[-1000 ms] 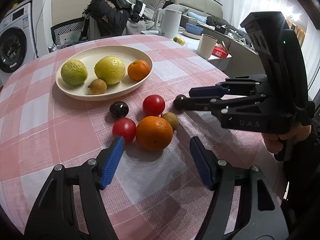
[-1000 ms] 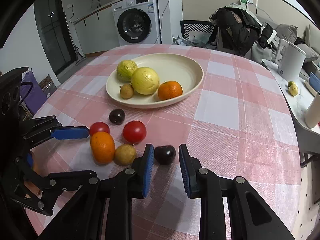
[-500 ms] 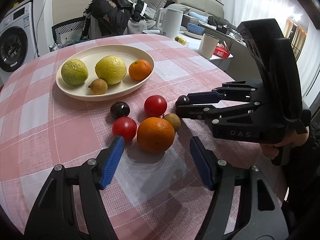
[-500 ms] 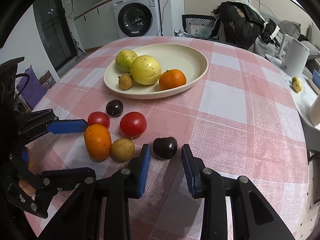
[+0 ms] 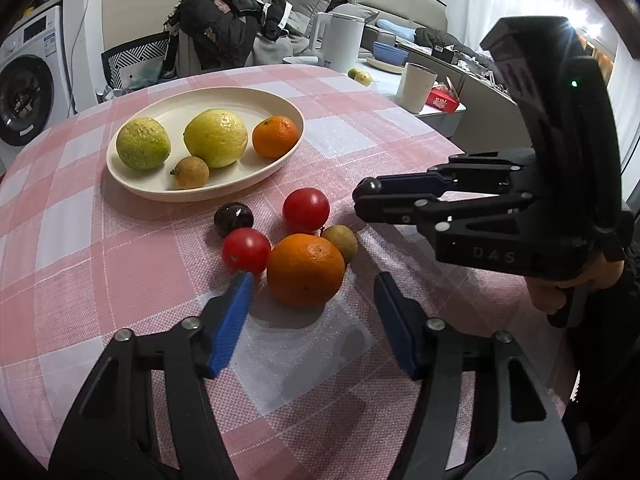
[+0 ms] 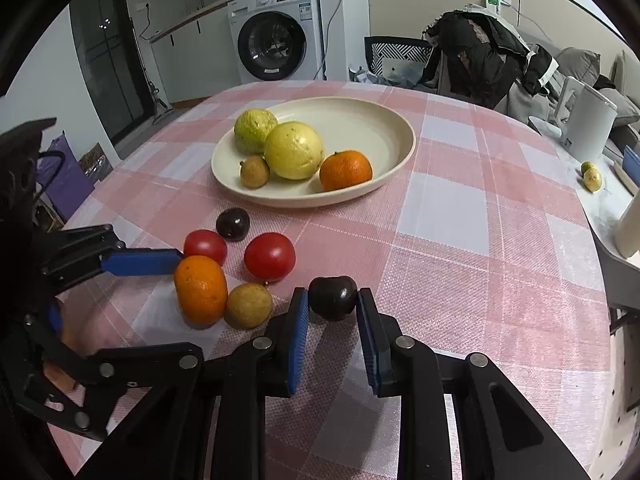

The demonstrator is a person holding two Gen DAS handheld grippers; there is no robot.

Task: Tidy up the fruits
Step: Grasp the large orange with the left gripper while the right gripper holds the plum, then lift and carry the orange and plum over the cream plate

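- Four fruits already sit in the cream plate (image 6: 394,120); six more are off it on the checked worktop (image 6: 460,208).
- Right tool (image 6: 333,306): its blue pads are drawn in against a dark plum (image 6: 333,298), one on each flank. The plum sits right at the fingertips. I can't tell whether it is lifted or resting on the cloth.
- From that tool the plate lies straight ahead and slightly left, with a red tomato (image 6: 270,256) and a second dark plum (image 6: 233,223) left of the direct line. My guess is the carry goes up and forward over bare cloth.
- Left tool (image 5: 314,292): jaws apart, empty, pads either side of the big orange (image 5: 305,269) without touching it. The left pad tip sits very near a smaller tomato (image 5: 246,250).
- A small brown fruit (image 5: 340,243) touches the orange on its far right side, so closing there may nudge it.
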